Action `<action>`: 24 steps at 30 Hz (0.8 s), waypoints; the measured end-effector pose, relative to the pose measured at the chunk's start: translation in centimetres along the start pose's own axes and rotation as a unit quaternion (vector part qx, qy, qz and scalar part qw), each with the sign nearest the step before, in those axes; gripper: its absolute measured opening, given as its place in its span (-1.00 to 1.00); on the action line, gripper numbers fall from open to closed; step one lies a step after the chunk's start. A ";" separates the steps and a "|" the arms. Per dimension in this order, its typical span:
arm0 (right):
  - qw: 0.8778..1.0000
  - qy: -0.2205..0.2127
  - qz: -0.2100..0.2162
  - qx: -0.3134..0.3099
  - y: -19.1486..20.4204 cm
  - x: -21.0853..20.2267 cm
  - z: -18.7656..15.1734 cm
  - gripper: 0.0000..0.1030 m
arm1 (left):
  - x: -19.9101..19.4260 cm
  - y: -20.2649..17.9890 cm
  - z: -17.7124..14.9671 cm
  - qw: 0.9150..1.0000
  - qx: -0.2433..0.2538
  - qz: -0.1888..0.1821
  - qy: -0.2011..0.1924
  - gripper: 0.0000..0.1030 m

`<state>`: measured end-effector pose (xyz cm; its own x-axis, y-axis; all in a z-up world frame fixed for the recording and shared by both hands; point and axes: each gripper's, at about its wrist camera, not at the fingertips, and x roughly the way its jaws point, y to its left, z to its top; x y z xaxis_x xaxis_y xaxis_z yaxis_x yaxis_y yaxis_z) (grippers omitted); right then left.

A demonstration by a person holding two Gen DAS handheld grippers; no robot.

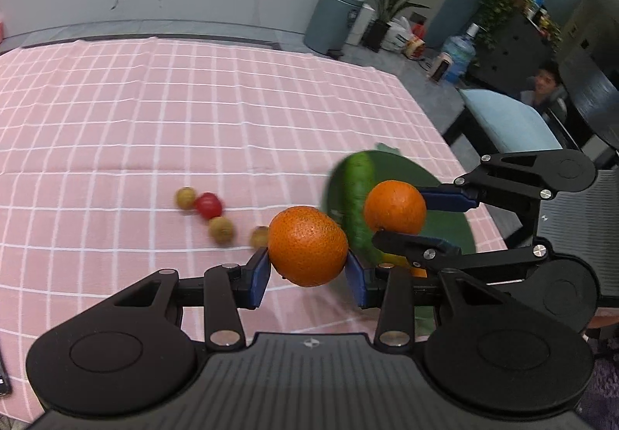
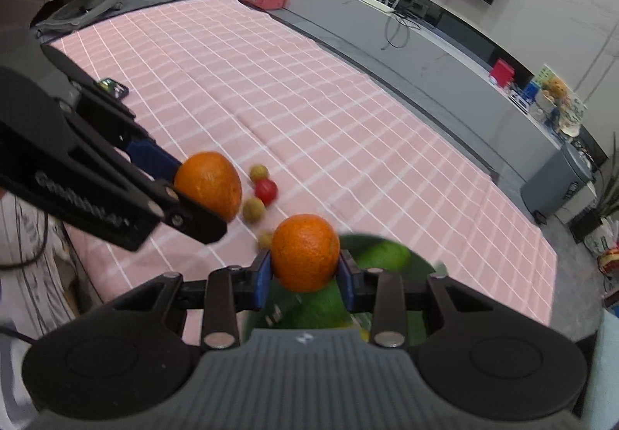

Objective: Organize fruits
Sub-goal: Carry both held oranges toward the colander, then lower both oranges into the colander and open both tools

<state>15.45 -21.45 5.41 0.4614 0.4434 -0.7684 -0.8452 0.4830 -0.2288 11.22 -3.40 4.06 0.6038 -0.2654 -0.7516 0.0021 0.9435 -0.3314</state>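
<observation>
My left gripper (image 1: pixel 308 267) is shut on an orange (image 1: pixel 307 245) and holds it above the pink checked cloth (image 1: pixel 154 113). My right gripper (image 2: pixel 305 273) is shut on a second orange (image 2: pixel 305 252) over a dark green plate (image 2: pixel 421 267). In the left wrist view the right gripper (image 1: pixel 398 215) and its orange (image 1: pixel 394 206) hang over the plate (image 1: pixel 445 221), which holds a green cucumber (image 1: pixel 358 198). In the right wrist view the left gripper (image 2: pixel 193 194) and its orange (image 2: pixel 209 183) are at the left. A red tomato (image 1: pixel 208 204) and three small yellowish fruits (image 1: pixel 221 229) lie loose on the cloth.
A phone (image 2: pixel 113 87) lies on the cloth near its left edge. A grey bin (image 1: pixel 334 18), potted plants (image 1: pixel 387 4), a water jug (image 1: pixel 458 57) and a blue chair (image 1: pixel 506 120) stand past the table's far right. A long grey counter (image 2: pixel 387 39) runs behind the table.
</observation>
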 end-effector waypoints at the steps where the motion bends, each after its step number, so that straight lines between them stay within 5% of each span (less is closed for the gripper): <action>1: 1.000 0.004 -0.004 0.001 -0.4 -0.2 -0.6 -0.38 | 0.2 -0.6 0.0 1.000 0.006 -0.004 0.002 -0.08; 13: 0.997 0.054 -0.028 0.038 -5.5 -1.3 -6.7 -0.38 | 3.9 -5.6 -0.1 0.997 0.055 -0.041 0.034 -0.08; 24: 0.997 0.070 -0.006 -0.023 -6.8 2.8 -6.3 -0.38 | 7.7 -7.2 2.0 0.996 0.051 -0.045 0.057 -0.08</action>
<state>20.83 -28.22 1.03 0.4321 0.3275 -0.8403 -0.8527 0.4516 -0.2625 17.43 -11.80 1.80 0.5035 -0.3656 -0.7828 0.1374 0.9284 -0.3453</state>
